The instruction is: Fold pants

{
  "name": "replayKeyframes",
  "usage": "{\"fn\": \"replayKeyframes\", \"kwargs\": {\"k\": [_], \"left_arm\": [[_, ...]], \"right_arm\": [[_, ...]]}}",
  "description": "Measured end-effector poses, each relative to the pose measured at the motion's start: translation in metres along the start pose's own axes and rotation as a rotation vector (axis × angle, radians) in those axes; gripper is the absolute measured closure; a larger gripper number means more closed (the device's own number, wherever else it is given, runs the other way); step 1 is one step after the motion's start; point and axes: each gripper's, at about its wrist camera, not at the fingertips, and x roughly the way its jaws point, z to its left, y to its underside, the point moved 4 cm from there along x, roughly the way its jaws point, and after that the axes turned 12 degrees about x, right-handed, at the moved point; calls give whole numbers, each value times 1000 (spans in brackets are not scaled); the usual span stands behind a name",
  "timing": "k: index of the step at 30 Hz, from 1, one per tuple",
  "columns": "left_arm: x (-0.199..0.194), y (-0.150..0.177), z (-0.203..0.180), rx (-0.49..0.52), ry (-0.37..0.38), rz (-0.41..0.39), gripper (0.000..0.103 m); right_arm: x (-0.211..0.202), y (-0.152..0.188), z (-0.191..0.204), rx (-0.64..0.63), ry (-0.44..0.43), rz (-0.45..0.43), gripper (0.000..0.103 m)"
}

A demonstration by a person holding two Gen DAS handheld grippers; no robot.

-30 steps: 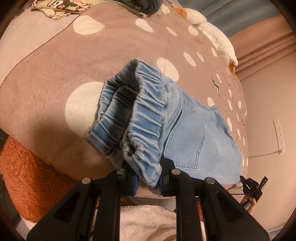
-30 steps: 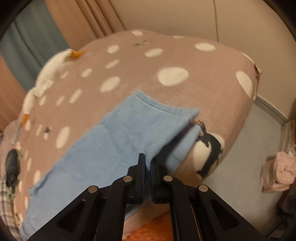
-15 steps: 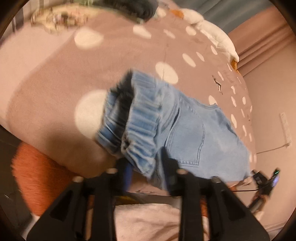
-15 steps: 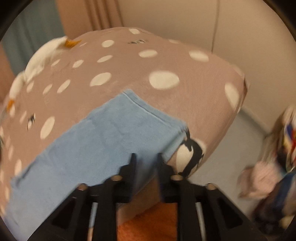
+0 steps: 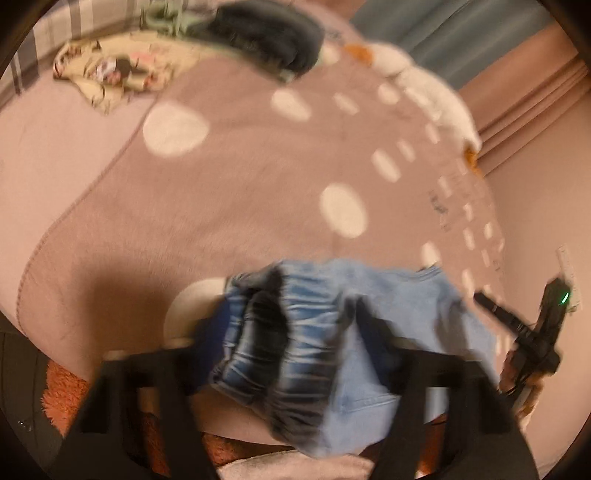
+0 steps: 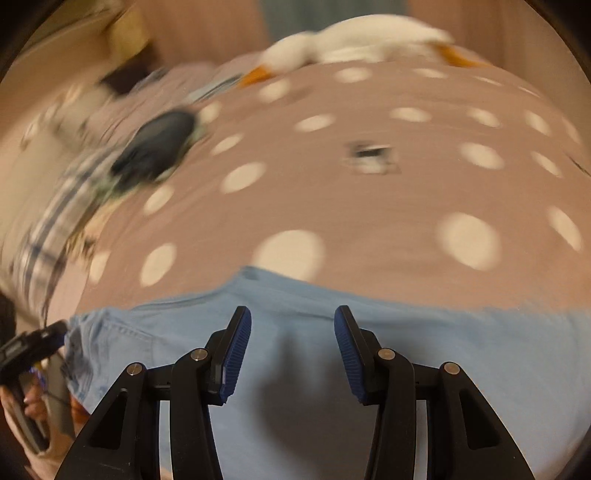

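Light blue jeans (image 5: 388, 295) lie folded on a brown blanket with cream dots (image 5: 240, 184), near the bed's front edge. The left wrist view is blurred. My left gripper (image 5: 288, 328) has its jaws apart and closing; the gathered elastic waistband (image 5: 303, 325) lies between them, with no pad pressing on it. In the right wrist view, my right gripper (image 6: 292, 332) hovers over the flat denim (image 6: 369, 369). Its jaws are opening with nothing between the blue pads (image 6: 236, 350). The right gripper (image 5: 517, 325) also shows past the jeans, and the left gripper (image 6: 29, 343) at the waist end.
A dark pile of clothes (image 5: 266, 40) and a patterned cloth (image 5: 110, 70) lie at the far side of the bed. A white goose plush (image 6: 351, 33) rests along the far edge by the curtains. An orange rug (image 5: 62, 395) lies below the bed's front edge.
Both grippers have let go of the jeans and opened. The left one drew back a little from the waistband. The right one left the leg hem and swept across over the jeans' middle.
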Motion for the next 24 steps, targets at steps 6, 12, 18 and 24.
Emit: {"fn": "replayKeyframes", "kwargs": {"k": [6, 12, 18, 24], "left_arm": [[3, 16, 5, 14, -26, -3, 62], [7, 15, 7, 11, -31, -6, 61], [8, 14, 9, 9, -37, -13, 60], [8, 15, 11, 7, -60, -14, 55]], "right_arm": [[50, -2, 26, -140, 81, 86, 56], [62, -4, 17, -143, 24, 120, 56], [53, -11, 20, -117, 14, 59, 97], [59, -19, 26, -110, 69, 10, 101]]}}
